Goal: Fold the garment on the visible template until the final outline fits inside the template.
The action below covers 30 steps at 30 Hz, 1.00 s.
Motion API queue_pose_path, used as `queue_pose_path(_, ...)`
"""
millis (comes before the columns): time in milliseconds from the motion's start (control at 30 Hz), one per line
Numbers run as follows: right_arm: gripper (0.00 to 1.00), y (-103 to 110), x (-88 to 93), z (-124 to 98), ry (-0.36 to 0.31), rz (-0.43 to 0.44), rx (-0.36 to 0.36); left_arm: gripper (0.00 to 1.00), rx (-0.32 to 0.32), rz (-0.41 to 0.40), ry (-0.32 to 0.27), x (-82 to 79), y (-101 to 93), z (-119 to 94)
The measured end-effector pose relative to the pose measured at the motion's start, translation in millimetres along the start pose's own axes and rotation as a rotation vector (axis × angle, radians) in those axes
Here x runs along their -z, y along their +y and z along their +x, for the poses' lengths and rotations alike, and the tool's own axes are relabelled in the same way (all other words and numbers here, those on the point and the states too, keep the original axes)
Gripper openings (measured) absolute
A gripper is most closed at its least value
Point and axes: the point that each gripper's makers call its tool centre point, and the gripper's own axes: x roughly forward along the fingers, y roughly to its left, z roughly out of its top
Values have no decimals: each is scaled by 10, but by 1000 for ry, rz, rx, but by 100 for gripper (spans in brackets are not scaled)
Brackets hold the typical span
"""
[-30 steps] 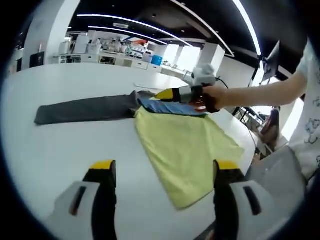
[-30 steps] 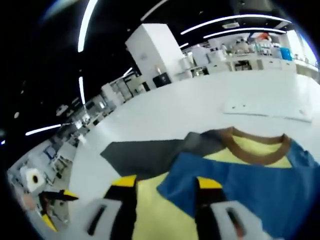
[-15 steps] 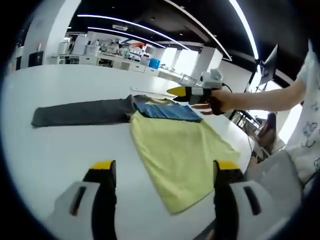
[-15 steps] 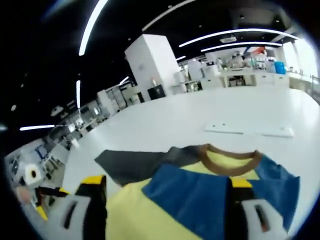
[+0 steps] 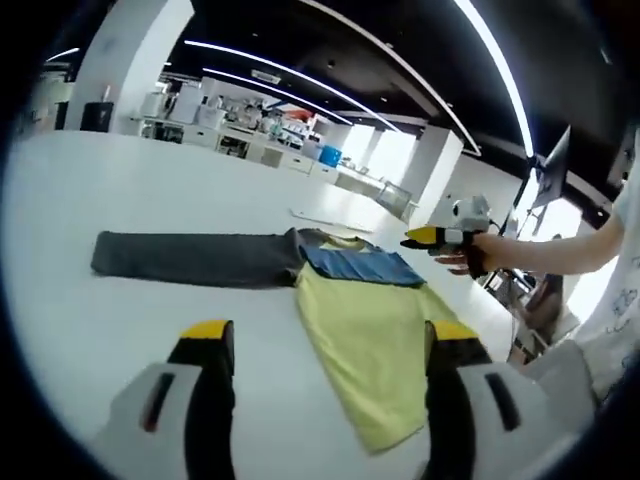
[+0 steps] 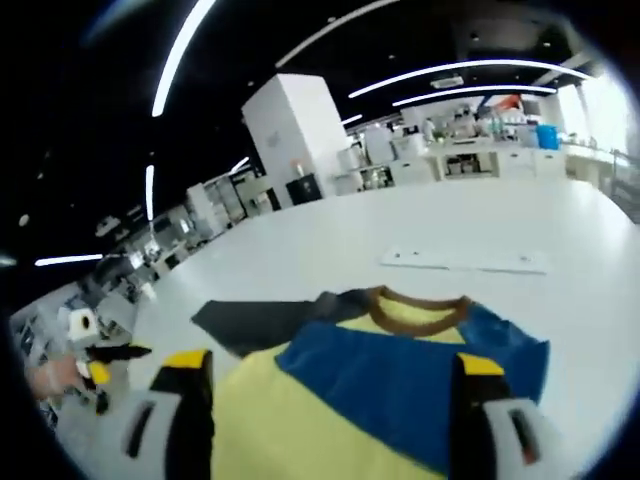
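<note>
A shirt lies flat on the white table (image 5: 120, 180). Its yellow body (image 5: 365, 340) runs toward me, a blue sleeve (image 5: 355, 265) is folded across the chest, and a grey sleeve (image 5: 190, 260) stretches out to the left. My left gripper (image 5: 330, 335) hangs open above the table, short of the hem. In the left gripper view my right gripper (image 5: 425, 238) sits in a hand just right of the shirt's shoulder, off the cloth. In the right gripper view, my right gripper (image 6: 333, 370) is open over the blue sleeve (image 6: 420, 370), with the brown collar (image 6: 415, 300) and grey sleeve (image 6: 260, 322) beyond.
A flat white sheet (image 6: 465, 262) lies on the table past the collar, also seen as the white sheet (image 5: 325, 213) in the left gripper view. The person's arm (image 5: 560, 250) reaches in from the right. Desks and shelves stand far behind the table.
My right gripper spread its jaws, let go of the blue sleeve and drew back to the right, off the shirt. The left gripper stayed open; its view shifted.
</note>
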Motion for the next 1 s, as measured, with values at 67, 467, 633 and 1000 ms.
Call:
queue_pose_path(67,100,-78,41,-118,10,-22,21,74,-15,4,-3,-60,60,-7)
queue_pose_path(467,100,-288,154,-583,17,-30,77,74,-5,45,23,-116,139,23)
queue_pose_path(633,100,-320,244,-767,28,-42,79,74,-14,62,35,-171,231,30)
queue_pose_path(1000,100,-257,423,-1118,24,6,96,72,-94,19,57,-289,801,-14)
